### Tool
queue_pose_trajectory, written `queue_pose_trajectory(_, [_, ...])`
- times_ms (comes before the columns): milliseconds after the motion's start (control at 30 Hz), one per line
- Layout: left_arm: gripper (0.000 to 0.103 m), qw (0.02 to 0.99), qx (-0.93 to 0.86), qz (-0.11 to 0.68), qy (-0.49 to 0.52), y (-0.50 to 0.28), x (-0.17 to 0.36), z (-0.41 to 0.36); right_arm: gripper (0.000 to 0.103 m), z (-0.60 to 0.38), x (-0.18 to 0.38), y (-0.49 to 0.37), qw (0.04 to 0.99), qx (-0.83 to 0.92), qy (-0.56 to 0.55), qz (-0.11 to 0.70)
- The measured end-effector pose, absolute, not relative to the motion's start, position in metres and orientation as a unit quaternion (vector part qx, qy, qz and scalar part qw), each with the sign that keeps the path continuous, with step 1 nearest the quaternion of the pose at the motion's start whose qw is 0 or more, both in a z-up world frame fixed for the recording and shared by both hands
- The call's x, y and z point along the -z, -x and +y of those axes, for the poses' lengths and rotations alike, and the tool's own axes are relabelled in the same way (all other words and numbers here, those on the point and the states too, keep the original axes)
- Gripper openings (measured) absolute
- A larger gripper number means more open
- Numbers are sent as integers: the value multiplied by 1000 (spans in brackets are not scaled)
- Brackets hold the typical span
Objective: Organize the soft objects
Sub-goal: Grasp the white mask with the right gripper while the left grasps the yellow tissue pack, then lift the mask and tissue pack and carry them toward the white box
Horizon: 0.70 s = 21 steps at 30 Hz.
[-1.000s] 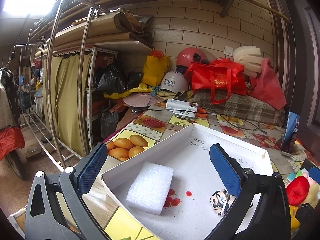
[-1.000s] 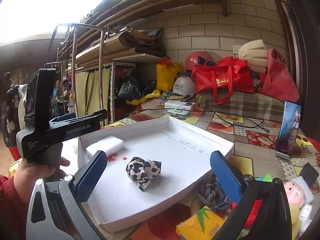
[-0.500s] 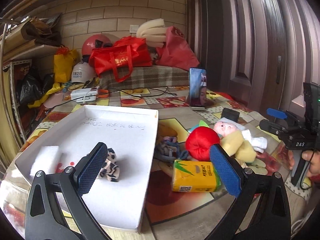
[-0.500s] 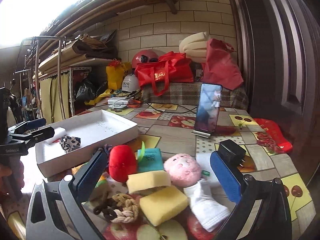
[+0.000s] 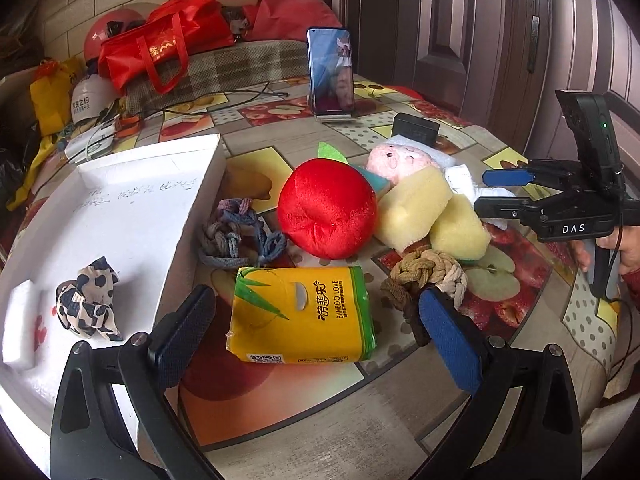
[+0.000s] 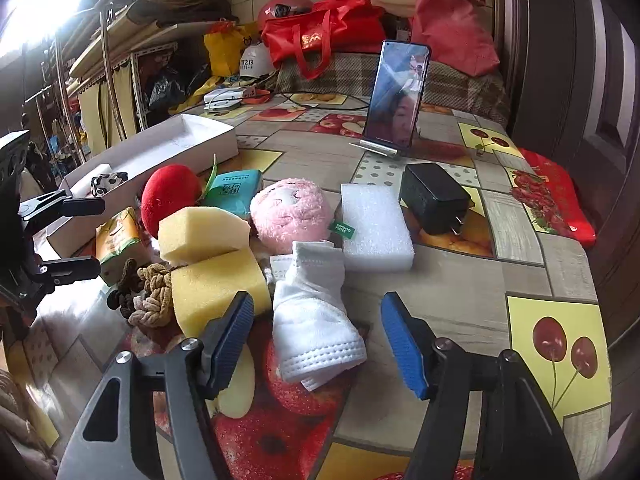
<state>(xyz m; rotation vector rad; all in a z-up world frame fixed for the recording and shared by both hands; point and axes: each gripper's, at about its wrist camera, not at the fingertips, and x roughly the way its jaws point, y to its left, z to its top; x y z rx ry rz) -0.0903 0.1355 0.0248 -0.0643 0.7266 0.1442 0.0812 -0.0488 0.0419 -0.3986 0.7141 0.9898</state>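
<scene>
1. Right gripper (image 6: 318, 338) is angling down over a folded white cloth (image 6: 316, 316) at the near edge of the soft-toy pile, its blue jaws having just been closing; the cloth sits between them, but the pads are standing clear of it on both sides, so nothing is gripped

2. Left gripper (image 5: 316, 332) is hovering with jaws spread wide above a yellow tissue pack (image 5: 302, 314), which is lying flat on the patterned table (image 6: 540, 264) just beside the white tray (image 5: 132, 200); it is holding nothing either

3. Waiting in the tray are a spotted scrunchie (image 5: 88, 304) and a white foam block (image 5: 18, 324); outside it, a red plush apple (image 5: 328, 208), two yellow sponges (image 6: 208, 256), a pink plush head (image 6: 292, 212), a beige knotted rope (image 5: 430, 274) and a grey knotted cord (image 5: 236, 232) are crowding together

4. Judging by the layout, the step in hand is picking the cloth for the tray: the right hand is likely needing to sink until the pads straddle the thick folded middle, then squeeze there rather than at the loose hem, keeping the left finger off the sponge touching the cloth

5. Both hands are pitching the tools steeply toward the tabletop, the right one showing side-on in the left view at the far side of the pile, fingers wrapped around its handle
</scene>
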Motion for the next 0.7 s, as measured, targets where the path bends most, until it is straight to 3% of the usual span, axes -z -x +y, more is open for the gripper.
queue_pose_trajectory(133, [103, 924, -70, 375, 29, 82, -20, 136, 65, -45, -27, -96, 789, -443, 193, 381])
queue_pose_trajectory(267, [100, 917, -69, 390, 43, 76, -15, 142, 65, -42, -27, -95, 792, -436, 207, 374])
queue_pose_trajectory(367, [95, 914, -68, 396, 45, 75, -14, 142, 56, -41, -29, -93, 792, -436, 213, 370])
queue_pose_trajectory(400, [92, 915, -64, 395, 44, 76, -14, 142, 46, -42, -29, -93, 795, -433, 212, 368])
queue_pose_trajectory(433, [91, 915, -67, 395, 43, 76, -15, 142, 44, -42, -30, -95, 795, -433, 211, 369])
queue_pose_trajectory(500, [83, 913, -73, 398, 45, 75, -14, 144, 43, -44, -30, -96, 795, -433, 207, 371])
queue_pose_trajectory(700, [82, 908, -85, 409, 25, 70, -11, 141, 43, -43, -31, -99, 795, -434, 201, 374])
